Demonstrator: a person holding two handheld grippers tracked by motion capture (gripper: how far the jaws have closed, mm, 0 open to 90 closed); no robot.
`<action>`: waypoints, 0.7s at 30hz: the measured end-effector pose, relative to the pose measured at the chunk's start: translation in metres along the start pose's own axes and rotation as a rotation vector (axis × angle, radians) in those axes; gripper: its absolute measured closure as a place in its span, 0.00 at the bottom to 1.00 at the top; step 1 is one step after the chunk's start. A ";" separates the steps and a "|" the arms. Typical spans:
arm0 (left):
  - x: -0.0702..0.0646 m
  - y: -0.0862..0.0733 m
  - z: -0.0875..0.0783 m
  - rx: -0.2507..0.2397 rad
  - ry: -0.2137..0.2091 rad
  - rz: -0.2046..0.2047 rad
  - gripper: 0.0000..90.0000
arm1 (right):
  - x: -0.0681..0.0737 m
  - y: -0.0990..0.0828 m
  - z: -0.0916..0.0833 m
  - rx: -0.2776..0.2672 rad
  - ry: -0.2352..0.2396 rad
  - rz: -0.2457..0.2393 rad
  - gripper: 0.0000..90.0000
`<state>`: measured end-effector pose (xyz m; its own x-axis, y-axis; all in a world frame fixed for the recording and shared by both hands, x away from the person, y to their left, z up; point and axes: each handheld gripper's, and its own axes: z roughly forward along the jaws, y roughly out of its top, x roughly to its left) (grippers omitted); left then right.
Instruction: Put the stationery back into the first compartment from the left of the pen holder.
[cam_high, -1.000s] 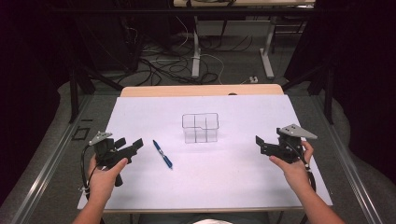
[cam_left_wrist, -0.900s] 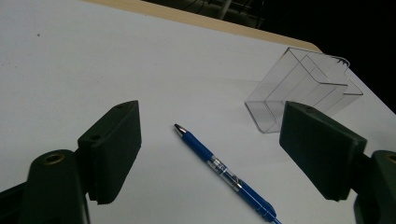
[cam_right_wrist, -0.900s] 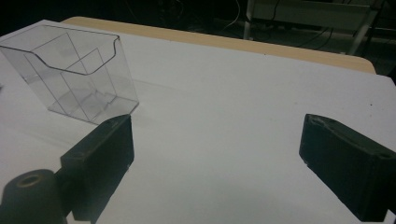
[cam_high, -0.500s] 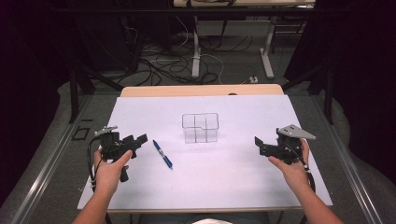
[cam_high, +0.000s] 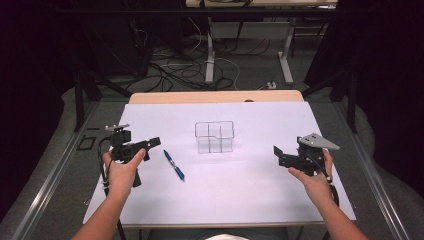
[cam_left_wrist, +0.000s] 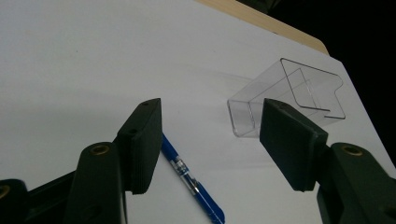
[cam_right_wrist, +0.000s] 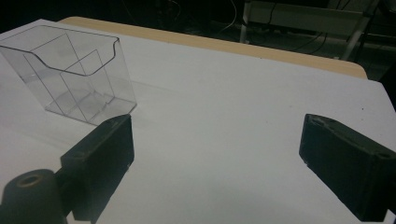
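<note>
A blue pen (cam_high: 174, 165) lies on the white sheet, left of centre. A clear plastic holder with compartments (cam_high: 215, 136) stands upright at mid-table. My left gripper (cam_high: 150, 144) hovers just left of the pen and points right. Its jaws have just been closing; they stand half apart with nothing pinched. In the left gripper view the pen (cam_left_wrist: 191, 179) lies on the table beneath the left gripper (cam_left_wrist: 212, 126), and the holder (cam_left_wrist: 289, 93) is beyond. My right gripper (cam_high: 277, 152) is open at the right. In the right gripper view the right gripper (cam_right_wrist: 215, 144) is wide apart and the holder (cam_right_wrist: 74, 74) is at the far left.
The white sheet (cam_high: 250, 200) covers most of the table, with a wooden edge (cam_high: 215, 96) along the far side. Behind the table are dark floor, cables (cam_high: 175, 70) and desk legs (cam_high: 210, 50).
The left gripper has risen and shifted toward the pen, and its jaws are narrower than before. The right gripper, pen and holder have not moved.
</note>
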<state>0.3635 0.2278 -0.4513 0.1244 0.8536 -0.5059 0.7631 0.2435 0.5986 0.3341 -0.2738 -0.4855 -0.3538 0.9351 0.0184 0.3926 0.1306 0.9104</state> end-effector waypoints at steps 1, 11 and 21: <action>-0.001 0.002 -0.001 0.017 -0.002 -0.018 0.45 | 0.000 -0.001 0.000 0.004 0.003 0.005 0.11; -0.008 0.013 0.007 0.060 0.015 -0.131 0.50 | -0.002 -0.002 -0.001 0.011 0.005 0.008 0.11; -0.007 0.019 0.024 0.137 0.021 -0.195 0.50 | -0.005 -0.003 -0.002 0.009 -0.005 0.007 0.11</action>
<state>0.3919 0.2154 -0.4511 -0.0464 0.8062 -0.5898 0.8504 0.3417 0.4001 0.3332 -0.2791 -0.4877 -0.3472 0.9375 0.0228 0.4030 0.1272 0.9063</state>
